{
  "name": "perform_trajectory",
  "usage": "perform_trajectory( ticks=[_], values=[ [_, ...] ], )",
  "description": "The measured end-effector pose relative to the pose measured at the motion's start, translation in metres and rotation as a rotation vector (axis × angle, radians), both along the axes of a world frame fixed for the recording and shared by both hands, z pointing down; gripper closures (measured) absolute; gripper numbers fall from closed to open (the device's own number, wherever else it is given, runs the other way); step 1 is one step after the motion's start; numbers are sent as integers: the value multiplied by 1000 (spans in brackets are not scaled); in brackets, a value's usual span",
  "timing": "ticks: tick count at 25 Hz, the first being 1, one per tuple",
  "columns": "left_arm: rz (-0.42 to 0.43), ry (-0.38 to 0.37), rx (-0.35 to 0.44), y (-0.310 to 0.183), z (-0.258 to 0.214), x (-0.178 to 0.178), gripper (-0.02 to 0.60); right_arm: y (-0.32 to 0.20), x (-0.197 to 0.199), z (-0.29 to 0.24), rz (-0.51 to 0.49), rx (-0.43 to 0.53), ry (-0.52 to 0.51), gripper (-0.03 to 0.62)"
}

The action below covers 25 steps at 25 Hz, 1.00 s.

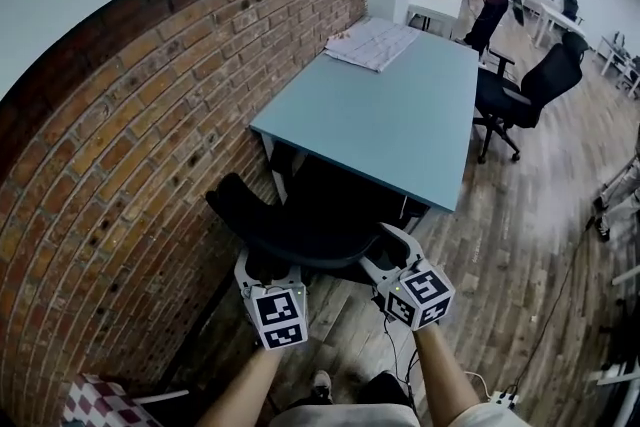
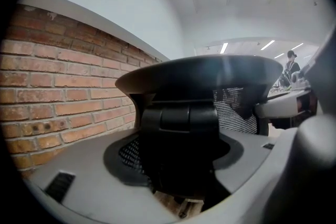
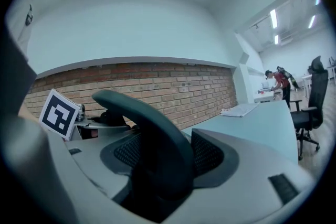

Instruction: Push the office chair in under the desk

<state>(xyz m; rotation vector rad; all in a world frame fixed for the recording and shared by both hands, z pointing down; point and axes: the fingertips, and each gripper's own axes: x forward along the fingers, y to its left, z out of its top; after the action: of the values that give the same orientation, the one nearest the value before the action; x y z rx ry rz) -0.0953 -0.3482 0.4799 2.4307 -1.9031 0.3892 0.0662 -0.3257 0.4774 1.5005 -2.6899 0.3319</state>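
Left tongs (image 1: pixel 270 267) and right tongs (image 1: pixel 385 253) are clamped wide on the top rim of the office chair (image 1: pixel 300 225), set at the near end of the desk (image 1: pixel 400 105) with its back outside. Uneven pressure is judged likely to slew it into the brick wall (image 1: pixel 150 135) or catch it on the desk edge. No container is seen; one patterned sheet (image 1: pixel 372 43) is noted on the desk.

A smooth, matt blue-grey top is being shown on the desk (image 1: pixel 400 115). Left of the desk, rough red brick is being seen on the wall (image 1: pixel 130 145); right of it, wooden planks on the floor (image 1: pixel 520 235). At the desk's near end, matt black plastic and mesh cloth are being seen on the office chair (image 1: pixel 300 225), and smooth grey plastic on the left gripper (image 1: pixel 270 267) and right gripper (image 1: pixel 385 253).
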Motion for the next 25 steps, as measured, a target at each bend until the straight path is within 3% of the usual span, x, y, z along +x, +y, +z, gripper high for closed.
perform_trajectory(
  ticks=[6,25],
  values=[
    [4,2,18,-28,-2,2,255,-25,2,-1,25,22,-2,324],
    [-27,-9,-29,-124,4,59,244,-120,60,2,-67,5,-22,324]
  ],
)
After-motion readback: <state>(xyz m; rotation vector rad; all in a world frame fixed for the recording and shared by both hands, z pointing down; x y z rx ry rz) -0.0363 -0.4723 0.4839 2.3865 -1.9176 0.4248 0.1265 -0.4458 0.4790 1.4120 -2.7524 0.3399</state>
